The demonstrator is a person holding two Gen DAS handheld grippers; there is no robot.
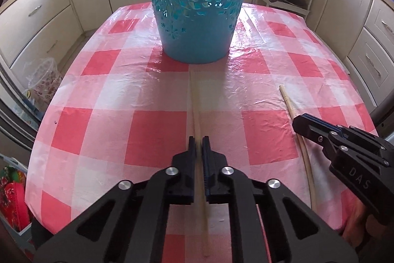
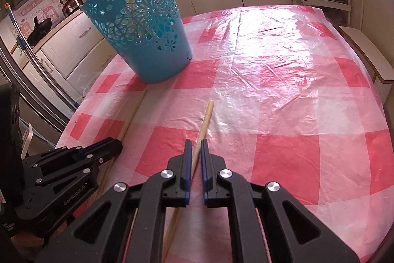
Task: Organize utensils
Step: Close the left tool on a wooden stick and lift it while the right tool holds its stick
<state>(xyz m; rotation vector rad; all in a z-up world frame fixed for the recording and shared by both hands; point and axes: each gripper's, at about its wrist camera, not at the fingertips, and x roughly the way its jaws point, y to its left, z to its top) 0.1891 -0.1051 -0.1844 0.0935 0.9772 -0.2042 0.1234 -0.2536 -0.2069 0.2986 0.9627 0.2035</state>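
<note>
Left gripper (image 1: 199, 139) clamped on a pale wooden chopstick (image 1: 195, 100) lying on the pink-checked plastic tablecloth (image 1: 110, 95). Right gripper (image 2: 196, 142) pinches the second pale chopstick (image 2: 206, 118), also flat. Teal perforated plastic basket (image 1: 197, 4) stands just beyond both tips.

Two pale wooden chopsticks (image 1: 197, 115) (image 2: 205, 122) lie flat, well apart, before an upright turquoise openwork basket (image 1: 197, 4) on the counter.

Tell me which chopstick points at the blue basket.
The chopstick in the left gripper: that chopstick ends just before the basket; the other chopstick stops short, off to its right.
</note>
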